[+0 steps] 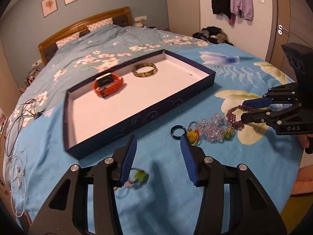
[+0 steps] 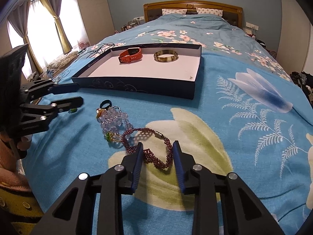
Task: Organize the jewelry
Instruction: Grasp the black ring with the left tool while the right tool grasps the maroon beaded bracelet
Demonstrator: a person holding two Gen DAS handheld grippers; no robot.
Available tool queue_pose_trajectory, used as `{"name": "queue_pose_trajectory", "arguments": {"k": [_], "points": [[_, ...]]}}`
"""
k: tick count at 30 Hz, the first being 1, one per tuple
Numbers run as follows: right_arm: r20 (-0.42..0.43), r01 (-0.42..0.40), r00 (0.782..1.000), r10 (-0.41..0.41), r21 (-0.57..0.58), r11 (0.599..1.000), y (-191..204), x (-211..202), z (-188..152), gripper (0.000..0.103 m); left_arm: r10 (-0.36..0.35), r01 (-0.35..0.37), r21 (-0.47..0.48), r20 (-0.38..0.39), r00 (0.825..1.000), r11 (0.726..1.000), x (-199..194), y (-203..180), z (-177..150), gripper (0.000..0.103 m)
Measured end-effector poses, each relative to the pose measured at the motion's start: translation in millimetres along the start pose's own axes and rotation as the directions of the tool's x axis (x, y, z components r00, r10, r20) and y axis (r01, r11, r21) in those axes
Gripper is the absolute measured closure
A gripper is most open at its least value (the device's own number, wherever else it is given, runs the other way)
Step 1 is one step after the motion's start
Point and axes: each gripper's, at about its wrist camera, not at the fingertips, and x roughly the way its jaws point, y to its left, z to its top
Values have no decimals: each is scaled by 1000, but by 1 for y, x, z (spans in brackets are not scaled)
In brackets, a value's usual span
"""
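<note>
A dark blue tray with a white floor lies on the bed. In it are an orange watch and a gold bangle. In front of it lie a black ring, a clear bead bracelet and a maroon bead bracelet. My left gripper is open, and a small green-stone piece lies between its fingers. My right gripper is open around the maroon bracelet.
The bed has a blue floral cover and a wooden headboard. Cables lie at the bed's left edge. Clothes are piled at the far side. A door stands at the right.
</note>
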Motion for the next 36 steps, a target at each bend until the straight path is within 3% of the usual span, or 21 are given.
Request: {"name": "queue_pose_trajectory", "arguments": {"k": [11, 18, 22, 24, 36], "points": [[5, -17, 1000, 17, -4, 1000, -2, 0, 0, 84, -81, 81, -8, -61, 995, 997, 32, -3, 9, 68], [5, -23, 1000, 23, -2, 1000, -1, -1, 0, 90, -123, 123, -1, -92, 988, 992, 43, -8, 10, 68], [9, -27, 1000, 27, -3, 1000, 0, -1, 1, 95, -130, 130, -4, -91, 987, 991, 44, -9, 10, 72], [14, -29, 999, 29, -1, 1000, 0, -3, 1, 98, -131, 131, -5, -90, 987, 991, 45, -10, 11, 82], [76, -73, 994, 72, 10, 997, 1, -19, 12, 103, -137, 135, -44, -44, 990, 990, 28, -8, 8, 82]]}}
